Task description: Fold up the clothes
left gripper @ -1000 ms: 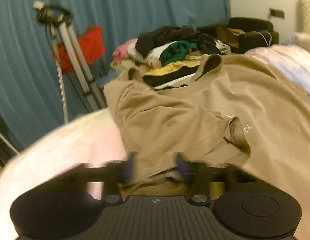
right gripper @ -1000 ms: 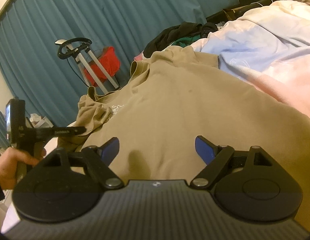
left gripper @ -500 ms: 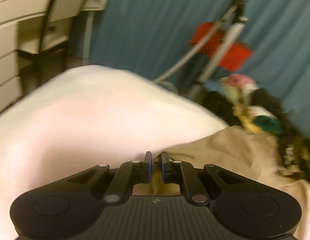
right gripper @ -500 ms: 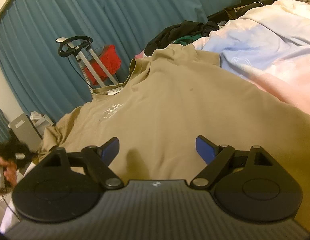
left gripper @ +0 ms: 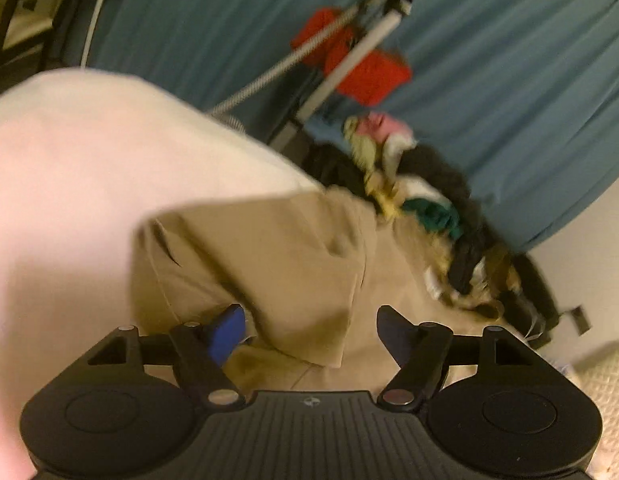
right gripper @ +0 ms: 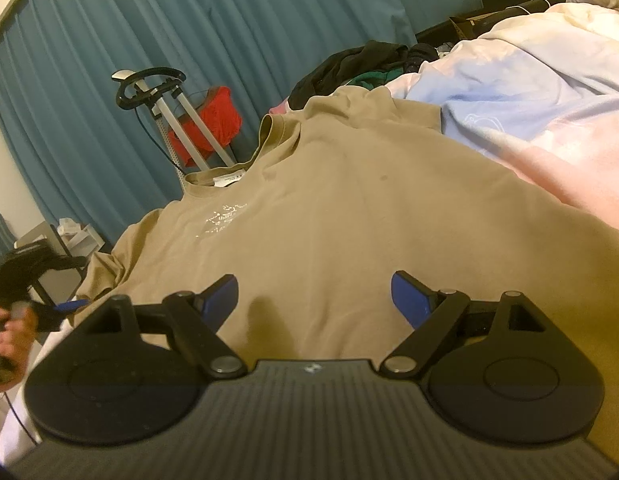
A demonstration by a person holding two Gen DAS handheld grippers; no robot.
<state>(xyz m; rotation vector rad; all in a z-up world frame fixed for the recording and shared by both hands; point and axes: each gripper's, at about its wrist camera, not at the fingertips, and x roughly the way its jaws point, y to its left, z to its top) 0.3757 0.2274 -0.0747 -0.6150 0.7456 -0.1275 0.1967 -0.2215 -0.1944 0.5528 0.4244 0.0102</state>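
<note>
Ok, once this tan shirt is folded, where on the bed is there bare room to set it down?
Bare bedding shows in two patches: the pale cover left of the tan shirt, by the left gripper, and the blue-pink duvet right of the shirt. Beyond the collar it is crowded: a heap of clothes piles against the teal curtain.

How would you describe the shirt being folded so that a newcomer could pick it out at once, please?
Start at the bed with the pink and pale blue duvet in front of the teal curtain. Spread flat across it, just ahead of the open right tongs, lies the tan T-shirt. Unlike the heaped dark and green clothes pile behind it, it lies alone and bears a small white chest print.
</note>
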